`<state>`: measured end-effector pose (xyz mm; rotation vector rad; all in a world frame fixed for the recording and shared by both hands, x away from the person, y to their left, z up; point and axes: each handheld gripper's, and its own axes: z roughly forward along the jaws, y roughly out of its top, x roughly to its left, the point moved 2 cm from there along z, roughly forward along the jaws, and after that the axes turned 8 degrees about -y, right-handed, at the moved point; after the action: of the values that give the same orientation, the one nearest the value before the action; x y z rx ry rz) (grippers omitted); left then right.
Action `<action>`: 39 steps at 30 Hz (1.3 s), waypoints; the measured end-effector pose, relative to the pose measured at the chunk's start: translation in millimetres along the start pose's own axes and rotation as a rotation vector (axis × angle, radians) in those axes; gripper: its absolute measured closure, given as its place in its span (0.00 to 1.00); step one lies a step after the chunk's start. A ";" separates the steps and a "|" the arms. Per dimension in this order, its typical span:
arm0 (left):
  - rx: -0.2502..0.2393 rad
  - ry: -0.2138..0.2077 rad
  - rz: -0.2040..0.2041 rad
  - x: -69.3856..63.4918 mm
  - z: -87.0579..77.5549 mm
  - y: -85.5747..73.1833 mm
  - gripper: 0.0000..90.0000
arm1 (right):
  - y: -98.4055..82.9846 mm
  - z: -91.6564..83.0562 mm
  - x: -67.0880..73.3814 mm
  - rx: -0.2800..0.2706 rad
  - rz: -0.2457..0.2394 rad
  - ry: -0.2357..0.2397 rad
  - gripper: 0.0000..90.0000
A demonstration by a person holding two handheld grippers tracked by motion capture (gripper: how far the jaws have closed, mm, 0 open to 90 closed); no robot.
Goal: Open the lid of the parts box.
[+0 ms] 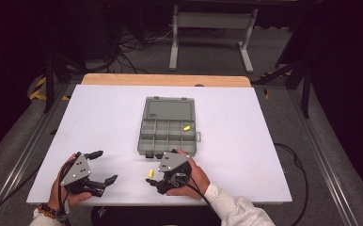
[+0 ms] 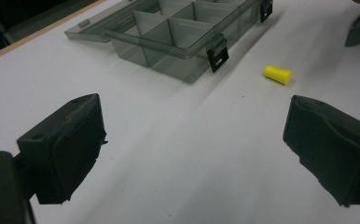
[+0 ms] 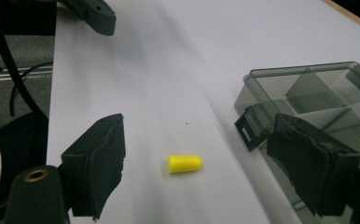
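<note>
Right gripper (image 3: 194, 163) jaws wide around yellow earplug (image 3: 184, 164) lying on white table (image 1: 99, 122), not pinching, just before open compartment box (image 1: 168, 129), box cut off at frame edge, left gripper (image 2: 192, 149) wide, empty.

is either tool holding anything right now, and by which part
Nothing is held. The right tool stands open around the yellow earplug on the table without touching it; the left tool is open and empty.

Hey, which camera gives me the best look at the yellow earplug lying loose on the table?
The right gripper view: the yellow earplug lies close and sharp on the white table, between that gripper's open jaws. The left gripper view shows it smaller, farther off beside the compartment box. In the high view it is a tiny speck by the right gripper.
</note>
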<state>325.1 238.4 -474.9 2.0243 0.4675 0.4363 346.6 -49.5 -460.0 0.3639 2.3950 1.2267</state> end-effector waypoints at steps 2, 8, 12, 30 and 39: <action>0.001 -0.002 0.001 -0.1 0.0 0.0 0.07 | -0.6 1.7 1.3 0.011 -0.010 0.013 0.25; 0.001 -0.004 -0.002 -0.4 0.6 0.0 0.07 | -4.0 8.8 4.2 0.053 -0.012 0.048 0.34; 0.001 -0.006 -0.004 -0.2 1.1 -0.1 0.07 | -6.0 14.3 5.7 0.078 -0.021 0.067 0.37; -0.001 -0.009 -0.005 -0.3 1.2 -0.2 0.07 | -15.7 35.8 -3.3 0.148 0.078 0.127 0.53; 0.004 -0.009 0.000 -0.4 1.6 0.0 0.07 | -15.2 34.4 -1.4 0.137 0.051 0.136 0.73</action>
<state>325.5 236.9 -475.7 2.0287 0.4637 0.4265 363.8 -34.5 -490.0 0.3968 2.6089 1.1460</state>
